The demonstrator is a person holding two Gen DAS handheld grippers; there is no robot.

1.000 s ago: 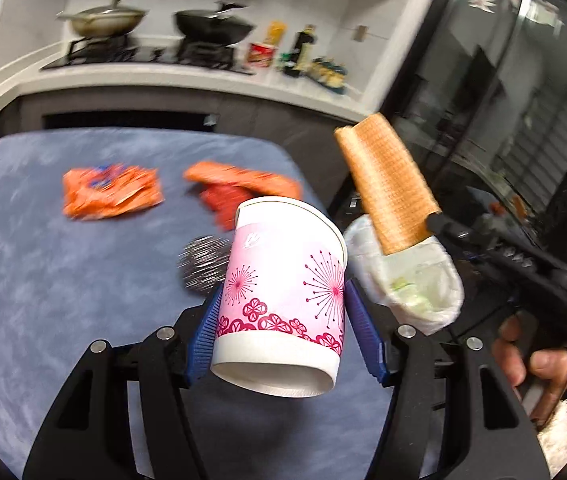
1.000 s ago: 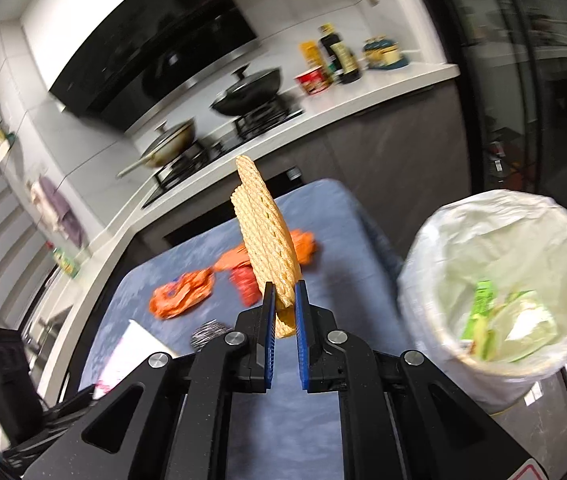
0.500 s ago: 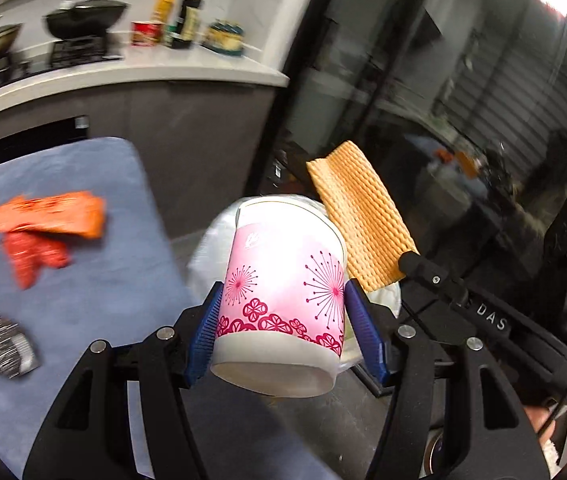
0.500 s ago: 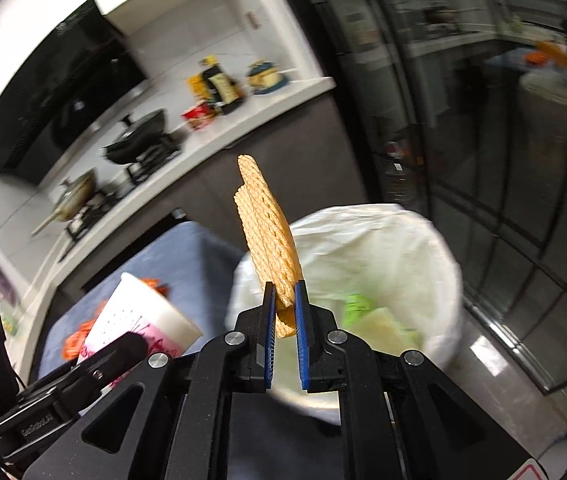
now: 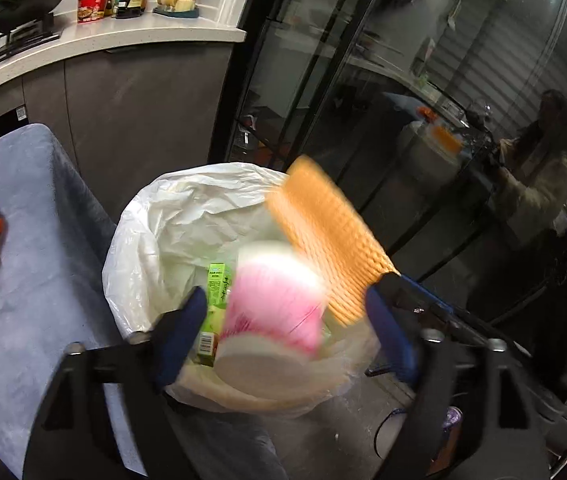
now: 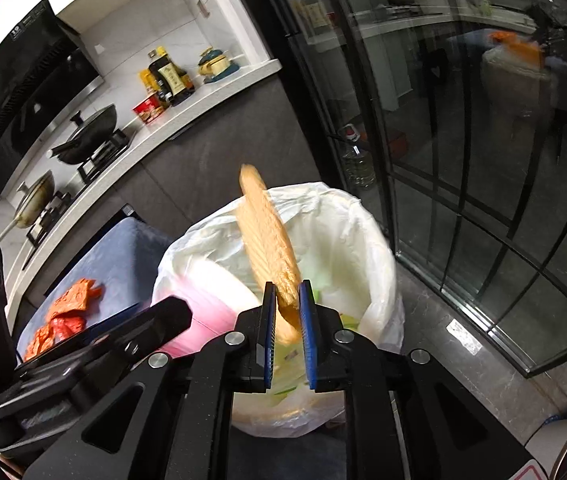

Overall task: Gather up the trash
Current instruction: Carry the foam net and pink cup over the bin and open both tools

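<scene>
Pink cup [image 5: 275, 304] blurred between opening left gripper [image 5: 287, 328] fingers [image 5: 181, 332], over bin [image 5: 143, 216].

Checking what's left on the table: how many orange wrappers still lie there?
2 visible: an orange wrapper toward the table's far side and a redder one just in front, touching it. More may be hidden beyond the frame.

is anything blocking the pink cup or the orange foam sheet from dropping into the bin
Nothing visible does. The pink cup and the orange foam sheet both hang right over the open mouth of the white-lined bin, and both claws' jaws are opening. Only trash lies inside.
</scene>
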